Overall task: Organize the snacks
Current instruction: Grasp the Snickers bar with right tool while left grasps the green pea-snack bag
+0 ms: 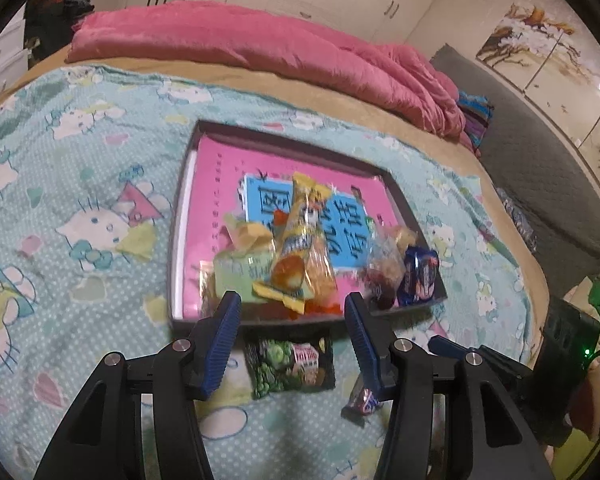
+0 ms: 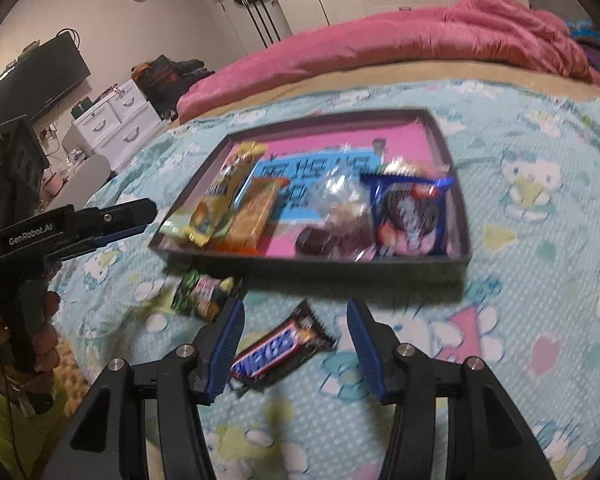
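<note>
Both grippers, left (image 1: 293, 312) and right (image 2: 296, 322), hang released over the cartoon bedspread (image 2: 520, 208); tray (image 2: 458, 216) mid-bed, pink quilt (image 1: 260, 40) along the far edge

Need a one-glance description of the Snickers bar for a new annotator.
Find the dark tray on the cartoon-cat blanket. On the blanket just in front of its near wall lie two loose snacks; the Snickers bar is the brown wrapper with blue lettering, not the green packet beside it.

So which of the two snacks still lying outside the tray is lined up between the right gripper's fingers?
The Snickers bar, brown wrapper, lies between the open right gripper; the green packet sits off to its left.
</note>
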Available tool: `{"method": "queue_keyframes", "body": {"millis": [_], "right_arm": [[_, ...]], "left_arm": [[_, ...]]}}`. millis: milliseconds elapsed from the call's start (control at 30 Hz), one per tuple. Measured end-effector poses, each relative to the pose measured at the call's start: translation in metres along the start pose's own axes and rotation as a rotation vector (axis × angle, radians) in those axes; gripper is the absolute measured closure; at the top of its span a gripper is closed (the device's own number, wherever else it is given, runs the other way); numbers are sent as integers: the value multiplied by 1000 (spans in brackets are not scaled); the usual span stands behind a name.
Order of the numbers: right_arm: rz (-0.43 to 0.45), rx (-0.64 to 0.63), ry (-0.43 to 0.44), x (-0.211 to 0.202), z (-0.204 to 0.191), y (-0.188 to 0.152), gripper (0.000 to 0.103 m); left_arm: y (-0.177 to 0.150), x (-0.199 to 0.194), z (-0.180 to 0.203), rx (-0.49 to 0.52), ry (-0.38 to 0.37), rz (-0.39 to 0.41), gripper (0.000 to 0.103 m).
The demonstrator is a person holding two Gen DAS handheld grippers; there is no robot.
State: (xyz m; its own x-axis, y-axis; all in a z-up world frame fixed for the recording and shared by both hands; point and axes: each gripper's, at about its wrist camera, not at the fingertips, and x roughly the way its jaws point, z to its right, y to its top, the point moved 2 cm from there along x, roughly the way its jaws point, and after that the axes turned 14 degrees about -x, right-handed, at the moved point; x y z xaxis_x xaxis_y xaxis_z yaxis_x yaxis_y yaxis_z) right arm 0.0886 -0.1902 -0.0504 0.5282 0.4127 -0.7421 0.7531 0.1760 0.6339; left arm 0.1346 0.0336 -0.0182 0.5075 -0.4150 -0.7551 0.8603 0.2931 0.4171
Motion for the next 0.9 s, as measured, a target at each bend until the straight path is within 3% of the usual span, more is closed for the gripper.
{"method": "queue_keyframes", "body": {"millis": [433, 900], "right_arm": [[-153, 0, 77, 34, -25, -22, 50], [-142, -94, 13, 66, -42, -10, 50]], "left_arm": [[-33, 38, -2, 8, 65, -114, 48], [-42, 57, -8, 11, 113, -130, 45]]}}
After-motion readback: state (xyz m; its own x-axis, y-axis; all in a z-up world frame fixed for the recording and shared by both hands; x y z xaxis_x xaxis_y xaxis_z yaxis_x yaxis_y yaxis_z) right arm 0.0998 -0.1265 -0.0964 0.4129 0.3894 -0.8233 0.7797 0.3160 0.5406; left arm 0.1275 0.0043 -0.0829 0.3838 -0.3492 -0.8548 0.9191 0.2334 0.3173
